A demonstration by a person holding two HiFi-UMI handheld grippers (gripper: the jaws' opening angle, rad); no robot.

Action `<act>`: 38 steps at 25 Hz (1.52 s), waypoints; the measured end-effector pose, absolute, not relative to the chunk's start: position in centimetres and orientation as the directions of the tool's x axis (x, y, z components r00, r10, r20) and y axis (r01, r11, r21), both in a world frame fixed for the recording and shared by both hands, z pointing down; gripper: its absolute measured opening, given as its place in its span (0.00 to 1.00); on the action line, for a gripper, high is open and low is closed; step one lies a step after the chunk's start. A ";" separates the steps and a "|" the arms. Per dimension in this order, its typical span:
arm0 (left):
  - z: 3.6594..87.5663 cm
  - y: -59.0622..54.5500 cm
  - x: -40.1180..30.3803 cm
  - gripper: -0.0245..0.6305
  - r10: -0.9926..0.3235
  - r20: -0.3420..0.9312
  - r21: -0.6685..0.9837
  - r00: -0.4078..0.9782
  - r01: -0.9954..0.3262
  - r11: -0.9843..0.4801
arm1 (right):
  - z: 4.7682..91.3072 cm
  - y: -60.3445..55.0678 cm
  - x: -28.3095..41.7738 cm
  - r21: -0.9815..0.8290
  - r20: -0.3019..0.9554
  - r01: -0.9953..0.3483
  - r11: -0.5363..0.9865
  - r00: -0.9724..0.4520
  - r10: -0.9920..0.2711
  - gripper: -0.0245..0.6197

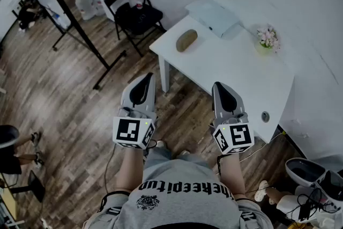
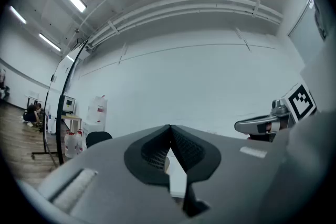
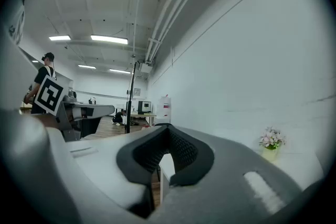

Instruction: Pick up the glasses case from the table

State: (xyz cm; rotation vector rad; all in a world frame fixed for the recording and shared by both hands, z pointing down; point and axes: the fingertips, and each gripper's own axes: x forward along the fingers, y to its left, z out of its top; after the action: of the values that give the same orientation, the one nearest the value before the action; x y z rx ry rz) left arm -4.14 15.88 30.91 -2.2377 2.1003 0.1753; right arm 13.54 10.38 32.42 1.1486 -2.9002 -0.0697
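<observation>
The glasses case (image 1: 186, 40), a brown oval, lies near the far left corner of the white table (image 1: 236, 69). Both grippers are held side by side in front of the person, short of the table and well away from the case. My left gripper (image 1: 147, 78) hangs over the wooden floor, jaws closed tip to tip with nothing between them (image 2: 169, 127). My right gripper (image 1: 218, 86) hovers at the table's near edge, its jaws also meeting at the tip, empty (image 3: 168, 126). Neither gripper view shows the case.
A flat white laptop-like object (image 1: 214, 16) and a small flower pot (image 1: 268, 38) sit at the table's far side. A black folding chair (image 1: 134, 10) stands left of the table, and a black stand (image 1: 80, 35) crosses the floor further left. A white wall runs behind the table.
</observation>
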 end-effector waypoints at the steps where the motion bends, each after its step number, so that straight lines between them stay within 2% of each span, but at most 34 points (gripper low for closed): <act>1: 30.9 16.0 -4.1 0.06 -0.990 -0.128 0.026 0.063 -0.997 -0.067 | 32.4 10.4 13.5 0.048 0.003 -0.685 0.727 -0.728 -0.685 0.04; 13: 30.9 16.8 -6.1 0.06 -0.988 -0.133 0.029 0.078 -0.996 -0.083 | 32.6 11.5 11.6 0.049 0.005 -0.694 0.718 -0.719 -0.695 0.04; 19: 31.2 16.3 -7.9 0.07 -0.986 -0.134 0.032 0.102 -0.994 -0.107 | 32.3 11.1 10.7 0.019 -0.036 -0.737 0.676 -0.676 -0.736 0.04; 38: 32.1 13.2 -12.3 0.07 -0.971 -0.141 0.036 0.194 -0.979 -0.201 | 33.3 9.1 7.3 0.019 -0.025 -0.799 0.600 -0.601 -0.799 0.04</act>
State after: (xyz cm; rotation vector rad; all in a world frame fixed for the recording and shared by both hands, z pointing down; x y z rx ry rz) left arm -12.25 13.22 32.14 -2.3795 1.9453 0.2037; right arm 7.28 9.08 33.28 1.4097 -2.8228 -0.0437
